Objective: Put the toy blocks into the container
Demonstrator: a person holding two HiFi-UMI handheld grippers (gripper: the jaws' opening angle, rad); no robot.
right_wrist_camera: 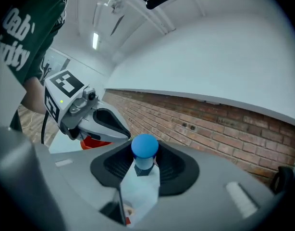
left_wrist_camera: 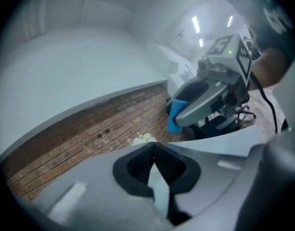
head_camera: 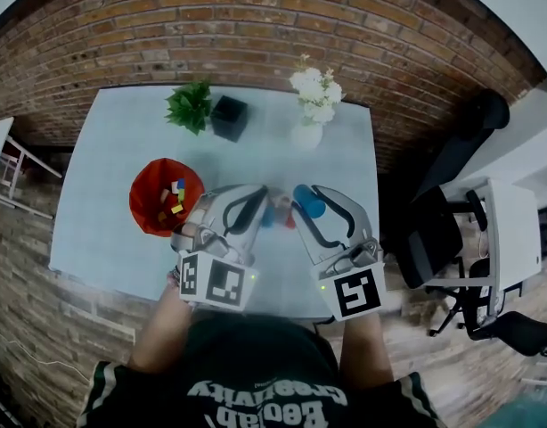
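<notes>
A red container [head_camera: 145,205] stands on the pale table [head_camera: 113,150] at the left, with several small blocks [head_camera: 175,196] in it. My right gripper [head_camera: 306,200] is shut on a blue round-topped block [head_camera: 310,202], held up above the table; in the right gripper view the block [right_wrist_camera: 144,146] stands upright between the pads of my right gripper [right_wrist_camera: 144,153]. My left gripper [head_camera: 258,196] is beside it, right of the container, with its jaws shut and nothing in them. In the left gripper view the tips of my left gripper [left_wrist_camera: 153,147] meet, and the blue block [left_wrist_camera: 176,115] shows beyond them.
A few loose blocks [head_camera: 279,212] lie on the table between the grippers. At the back stand a green plant [head_camera: 191,105], a black cube [head_camera: 229,117] and a vase of white flowers [head_camera: 314,96]. Behind is a brick wall [head_camera: 256,25]; a black office chair [head_camera: 434,234] stands to the right.
</notes>
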